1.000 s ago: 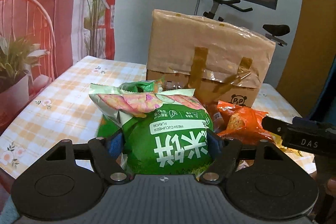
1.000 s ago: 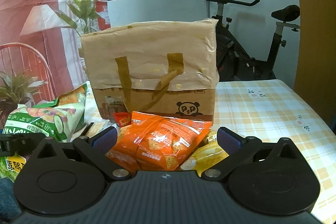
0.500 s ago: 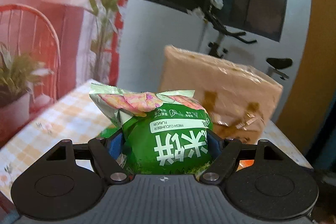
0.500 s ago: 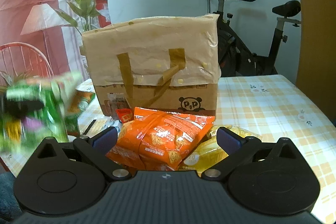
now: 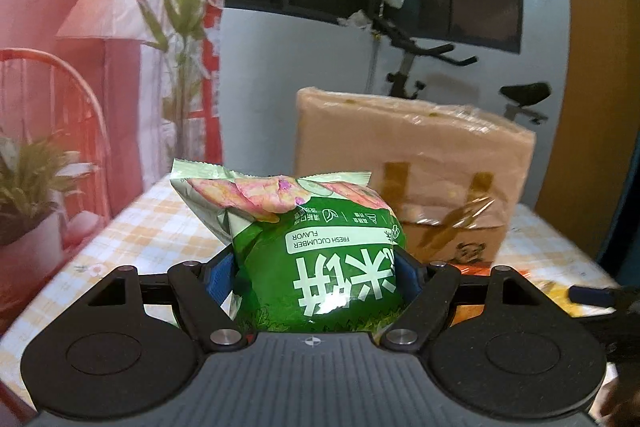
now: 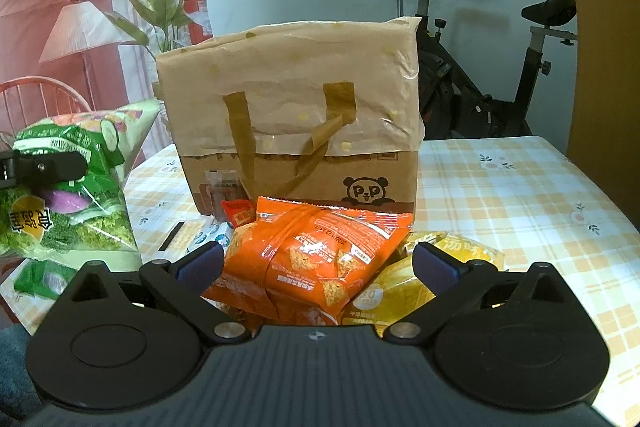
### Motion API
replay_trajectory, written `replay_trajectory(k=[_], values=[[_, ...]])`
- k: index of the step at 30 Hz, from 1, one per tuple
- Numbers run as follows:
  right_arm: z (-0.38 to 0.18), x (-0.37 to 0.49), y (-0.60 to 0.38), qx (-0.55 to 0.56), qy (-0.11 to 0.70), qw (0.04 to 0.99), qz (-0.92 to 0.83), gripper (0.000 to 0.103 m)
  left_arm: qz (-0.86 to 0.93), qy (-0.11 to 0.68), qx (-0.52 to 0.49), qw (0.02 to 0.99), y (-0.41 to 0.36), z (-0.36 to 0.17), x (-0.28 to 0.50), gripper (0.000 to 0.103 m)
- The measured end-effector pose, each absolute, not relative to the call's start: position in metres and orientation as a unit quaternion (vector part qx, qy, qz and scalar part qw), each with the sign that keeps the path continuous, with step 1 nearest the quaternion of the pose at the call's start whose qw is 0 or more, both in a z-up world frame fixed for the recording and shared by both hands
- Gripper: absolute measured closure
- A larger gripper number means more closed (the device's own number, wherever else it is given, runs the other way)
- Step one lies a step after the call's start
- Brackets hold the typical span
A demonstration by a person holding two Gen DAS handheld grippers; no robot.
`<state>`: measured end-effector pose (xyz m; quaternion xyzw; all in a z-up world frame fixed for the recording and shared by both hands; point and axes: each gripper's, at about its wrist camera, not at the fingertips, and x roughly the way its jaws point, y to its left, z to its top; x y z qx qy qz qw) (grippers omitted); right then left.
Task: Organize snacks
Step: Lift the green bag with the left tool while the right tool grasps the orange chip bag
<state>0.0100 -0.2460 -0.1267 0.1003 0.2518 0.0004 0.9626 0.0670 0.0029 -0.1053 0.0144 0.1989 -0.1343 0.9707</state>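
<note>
Two grippers are seen: the left gripper (image 5: 316, 267) is clamped on the green cucumber-flavour bag (image 5: 320, 251), held clear above the checked tablecloth (image 5: 156, 227). The right gripper (image 6: 318, 263) is spread wide, the orange snack bag (image 6: 320, 251) lying between its fingers, untouched. A yellow packet (image 6: 404, 287) is tucked beside it. Behind, a paper-wrapped cardboard box (image 6: 296, 131) and an exercise bike (image 6: 480, 75) are shown.
</note>
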Motion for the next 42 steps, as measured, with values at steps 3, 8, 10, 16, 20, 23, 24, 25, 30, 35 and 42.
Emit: replay_trajectory(k=[3,8,10,16,20,23,24,25,30,35,42], values=[[-0.128,0.013,-0.245,0.103,0.257,0.961,0.003,0.001,-0.102,0.201,0.026,0.974,0.009,-0.108,0.069,0.024],[-0.129,0.024,-0.239,0.101,0.267,0.958,0.020,0.001,-0.070,0.201,0.003,0.977,0.027,-0.107,0.073,0.024],[-0.130,0.033,-0.237,0.102,0.277,0.955,0.025,0.001,-0.067,0.202,-0.001,0.977,0.030,-0.107,0.073,0.024],[-0.137,0.065,-0.247,0.155,0.327,0.932,0.010,0.003,-0.076,0.215,-0.010,0.974,0.030,-0.115,0.076,0.024],[-0.139,0.084,-0.246,0.166,0.343,0.925,-0.001,0.002,-0.083,0.224,-0.012,0.971,0.030,-0.122,0.076,0.024],[-0.140,0.092,-0.239,0.149,0.342,0.928,-0.006,0.000,-0.086,0.229,-0.012,0.970,0.030,-0.126,0.076,0.024],[-0.141,0.095,-0.235,0.138,0.343,0.929,-0.006,0.000,-0.086,0.231,-0.013,0.969,0.031,-0.127,0.076,0.024],[-0.142,0.098,-0.232,0.127,0.343,0.931,-0.007,0.000,-0.087,0.232,-0.014,0.969,0.031,-0.128,0.077,0.024],[-0.146,0.106,-0.222,0.101,0.336,0.937,-0.006,0.000,-0.092,0.230,-0.013,0.969,0.031,-0.130,0.077,0.024],[-0.152,0.101,-0.216,0.080,0.321,0.944,-0.007,0.000,-0.096,0.231,-0.014,0.968,0.031,-0.130,0.077,0.024],[-0.157,0.091,-0.213,0.045,0.304,0.952,0.001,0.000,-0.095,0.229,-0.006,0.969,0.029,-0.130,0.074,0.024]])
